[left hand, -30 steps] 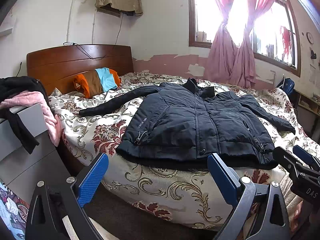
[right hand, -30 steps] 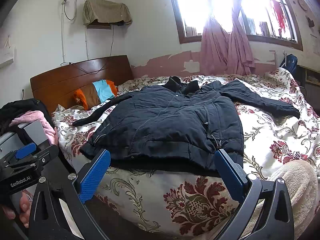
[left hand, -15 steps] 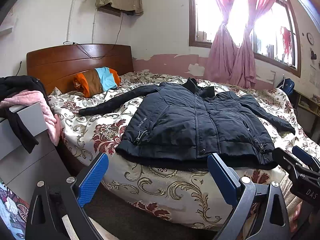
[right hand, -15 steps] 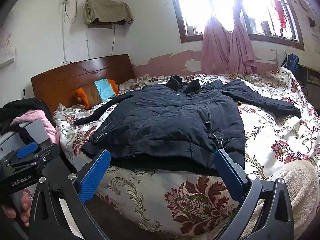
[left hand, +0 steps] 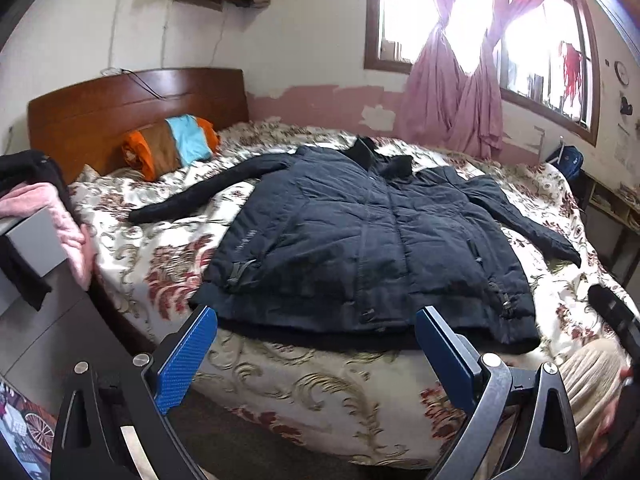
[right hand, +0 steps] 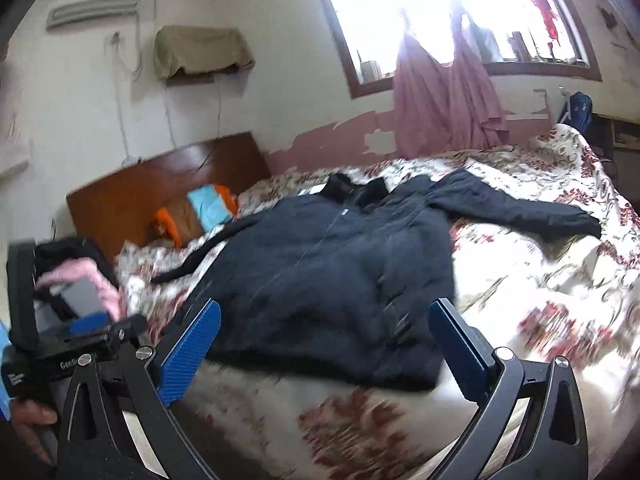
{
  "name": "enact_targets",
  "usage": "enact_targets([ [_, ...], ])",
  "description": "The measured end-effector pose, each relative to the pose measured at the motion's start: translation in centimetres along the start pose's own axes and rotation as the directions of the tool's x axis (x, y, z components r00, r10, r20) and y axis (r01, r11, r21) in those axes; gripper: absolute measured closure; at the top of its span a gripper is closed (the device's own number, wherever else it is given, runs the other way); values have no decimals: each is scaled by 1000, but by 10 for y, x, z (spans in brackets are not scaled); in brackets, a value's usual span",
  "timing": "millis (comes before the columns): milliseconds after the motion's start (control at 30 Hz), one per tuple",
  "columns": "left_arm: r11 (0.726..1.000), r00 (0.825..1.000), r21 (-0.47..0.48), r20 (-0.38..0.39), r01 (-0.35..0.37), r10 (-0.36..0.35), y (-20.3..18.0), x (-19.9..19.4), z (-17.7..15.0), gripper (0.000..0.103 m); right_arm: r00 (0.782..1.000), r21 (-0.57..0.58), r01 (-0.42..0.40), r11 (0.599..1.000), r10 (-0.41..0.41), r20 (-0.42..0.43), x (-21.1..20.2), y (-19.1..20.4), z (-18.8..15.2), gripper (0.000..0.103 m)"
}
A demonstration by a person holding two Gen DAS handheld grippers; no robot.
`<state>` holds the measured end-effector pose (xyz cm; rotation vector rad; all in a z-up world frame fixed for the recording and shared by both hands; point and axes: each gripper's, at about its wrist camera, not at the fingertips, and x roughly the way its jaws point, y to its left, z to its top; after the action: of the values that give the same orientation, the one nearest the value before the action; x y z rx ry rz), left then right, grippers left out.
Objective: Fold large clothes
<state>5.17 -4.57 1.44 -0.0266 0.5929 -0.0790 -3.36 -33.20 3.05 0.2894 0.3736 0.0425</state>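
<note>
A dark navy padded jacket (left hand: 360, 240) lies flat and front-up on the bed, both sleeves spread outward, collar toward the wall. The right wrist view shows the same jacket (right hand: 328, 280), blurred. My left gripper (left hand: 316, 344) hangs open just short of the jacket's hem at the mattress edge, nothing between its blue pads. Open too, my right gripper (right hand: 324, 336) hovers over the hem near the bed's edge, holding nothing. The left gripper's body and the hand around it (right hand: 60, 364) appear at the right wrist view's left side.
The bed has a floral cover (left hand: 168, 256) and a wooden headboard (left hand: 120, 108). An orange, brown and blue pillow (left hand: 172, 148) lies by the headboard. Pink and black clothes (left hand: 36, 208) hang over a grey cabinet on the left. Pink curtains (left hand: 452, 100) hang at the window.
Both grippers have moved closer to the bed and jacket. The right gripper has swung and tilted, blurring its view. Both stay open.
</note>
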Motion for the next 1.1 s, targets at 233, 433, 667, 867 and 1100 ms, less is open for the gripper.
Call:
enact_targets([
  [233, 997, 997, -48, -57, 58, -60, -45, 12, 45, 3, 997, 179, 58, 982, -47, -68, 16, -131, 66, 1],
  [433, 992, 986, 43, -118, 121, -115, -96, 46, 72, 3, 985, 259, 128, 957, -91, -149, 67, -232, 72, 1],
  [667, 958, 961, 139, -156, 249, -228, -163, 130, 133, 3, 946, 507, 296, 809, -173, -275, 160, -328, 68, 1],
  [867, 932, 946, 186, -154, 310, -284, -226, 247, 166, 3, 911, 674, 413, 612, -274, -310, 232, -407, 65, 1],
  [1100, 921, 930, 173, -186, 350, -319, -281, 343, 173, 3, 901, 808, 408, 424, -331, -281, 261, -444, 49, 69],
])
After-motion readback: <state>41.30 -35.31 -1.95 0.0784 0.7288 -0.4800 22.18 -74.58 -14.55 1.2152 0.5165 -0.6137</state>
